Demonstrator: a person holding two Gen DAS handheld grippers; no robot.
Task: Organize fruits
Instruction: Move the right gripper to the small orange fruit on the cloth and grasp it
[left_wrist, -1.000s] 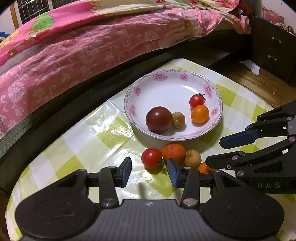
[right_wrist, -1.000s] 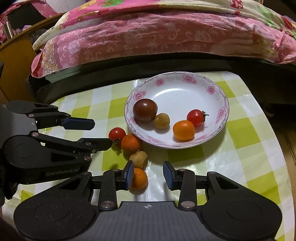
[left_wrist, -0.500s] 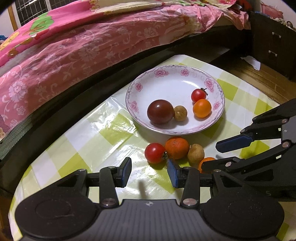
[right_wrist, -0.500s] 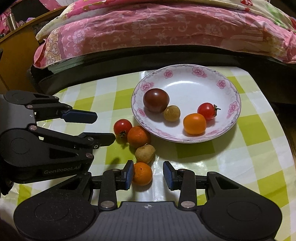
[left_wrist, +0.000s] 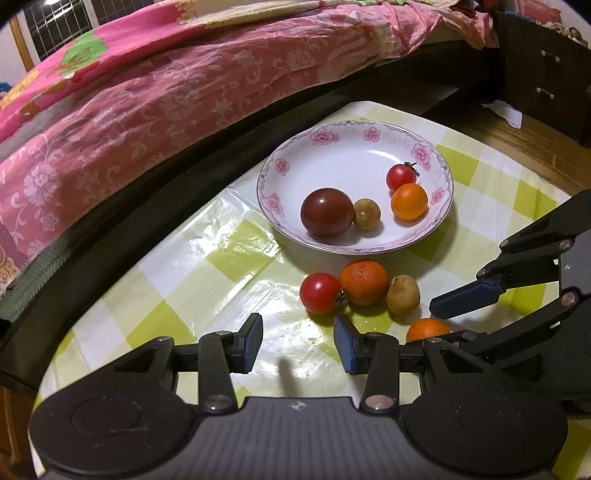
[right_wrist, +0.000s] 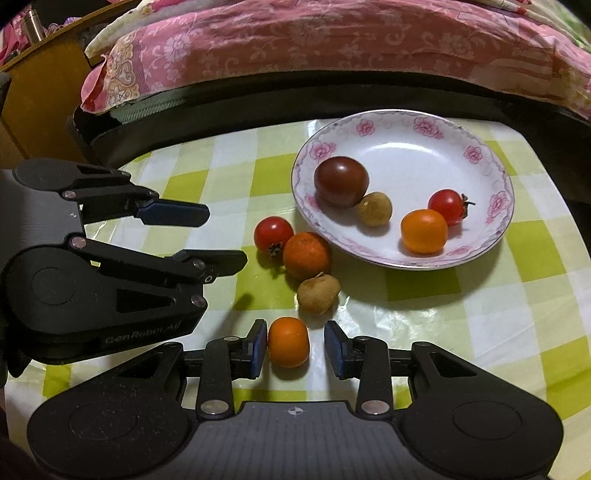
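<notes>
Four fruits lie on the checked tablecloth (right_wrist: 480, 317) just short of the flowered plate (right_wrist: 491, 162): a red tomato (right_wrist: 273, 233) touching a round orange (right_wrist: 306, 255), a brown oval fruit (right_wrist: 318, 295) just below them, and a small orange tomato (right_wrist: 288, 347) nearest the camera. The brown fruit's long axis runs slantwise, its stem nub pointing up toward the round orange. The small orange tomato sits slightly wider than tall, its long axis across the fingers.

The right gripper (right_wrist: 295, 349) is spread wide around that tomato; the left pad seems to touch it, the right pad stands apart. Half a second ago the tomato lay just ahead of the fingertips; now it sits between them. The left gripper (left_wrist: 298, 343) is also spread, holding nothing, short of the red tomato. Plate contents are unchanged.
</notes>
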